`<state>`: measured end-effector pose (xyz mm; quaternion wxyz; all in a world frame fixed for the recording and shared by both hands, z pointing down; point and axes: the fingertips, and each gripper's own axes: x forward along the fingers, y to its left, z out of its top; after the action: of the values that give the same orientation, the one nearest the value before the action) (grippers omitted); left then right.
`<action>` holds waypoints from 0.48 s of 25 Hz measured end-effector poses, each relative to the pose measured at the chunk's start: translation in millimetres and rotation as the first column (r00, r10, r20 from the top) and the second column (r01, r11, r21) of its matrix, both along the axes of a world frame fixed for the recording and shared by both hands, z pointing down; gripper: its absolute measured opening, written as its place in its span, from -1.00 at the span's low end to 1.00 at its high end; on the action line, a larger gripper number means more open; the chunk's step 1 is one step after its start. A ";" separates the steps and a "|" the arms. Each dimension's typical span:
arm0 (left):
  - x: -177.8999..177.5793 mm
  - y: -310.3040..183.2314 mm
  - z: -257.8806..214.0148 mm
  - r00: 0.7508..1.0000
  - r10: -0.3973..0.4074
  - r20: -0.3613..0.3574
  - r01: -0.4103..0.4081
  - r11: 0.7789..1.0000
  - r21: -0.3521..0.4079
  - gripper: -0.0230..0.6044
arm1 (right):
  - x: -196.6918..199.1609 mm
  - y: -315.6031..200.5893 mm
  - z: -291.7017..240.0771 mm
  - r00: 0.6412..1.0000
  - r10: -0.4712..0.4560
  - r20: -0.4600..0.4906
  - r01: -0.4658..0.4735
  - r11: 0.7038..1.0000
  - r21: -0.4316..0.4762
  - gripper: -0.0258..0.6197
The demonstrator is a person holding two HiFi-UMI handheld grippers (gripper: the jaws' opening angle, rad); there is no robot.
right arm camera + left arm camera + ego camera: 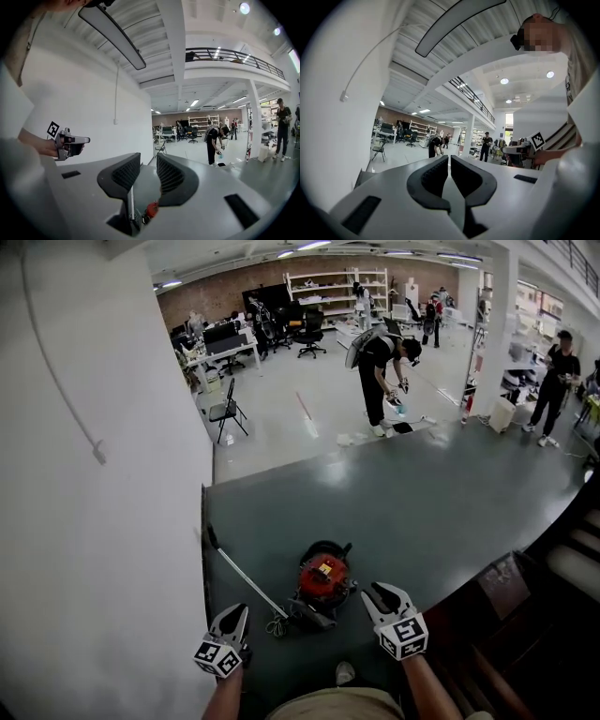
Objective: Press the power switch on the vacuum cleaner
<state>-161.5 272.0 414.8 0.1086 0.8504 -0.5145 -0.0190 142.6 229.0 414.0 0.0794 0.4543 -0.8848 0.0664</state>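
The vacuum cleaner [323,582] is a red and black canister with a yellow patch on top. It stands on the dark green floor, and its wand [246,576] lies out to the left. I cannot make out the power switch. My left gripper [238,613] hangs above the floor to the canister's left, its jaws drawn together with nothing between them [450,161]. My right gripper [386,594] hovers just right of the canister, open and empty [148,161]. Through the gap under its jaws I see the vacuum cleaner [150,209] and the wand [131,201].
A white wall [94,474] runs along the left. Dark steps [534,615] rise at the right. Farther off are a folding chair [227,411], a person bending over [380,371] and another standing [555,381]. My shoe [345,672] is near the canister.
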 end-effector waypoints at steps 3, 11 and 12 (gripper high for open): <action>10.9 -15.6 2.0 1.000 -0.012 -0.008 0.012 1.000 0.006 -0.91 | 4.9 -22.2 2.4 1.000 -0.020 -0.007 0.020 1.000 0.006 -0.57; 19.0 -54.2 31.3 0.999 -0.031 -0.016 0.031 0.999 -0.030 -0.91 | 10.4 -71.8 24.8 0.999 -0.038 -0.009 0.038 0.999 -0.018 -0.57; 17.8 -60.7 30.9 0.999 -0.034 -0.017 0.033 0.999 -0.032 -0.91 | 10.1 -78.7 26.5 0.999 -0.040 -0.012 0.039 0.999 -0.024 -0.57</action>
<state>-143.7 211.2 445.7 0.1262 0.8397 -0.5279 -0.0199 152.7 150.3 440.5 0.0914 0.4362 -0.8923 0.0724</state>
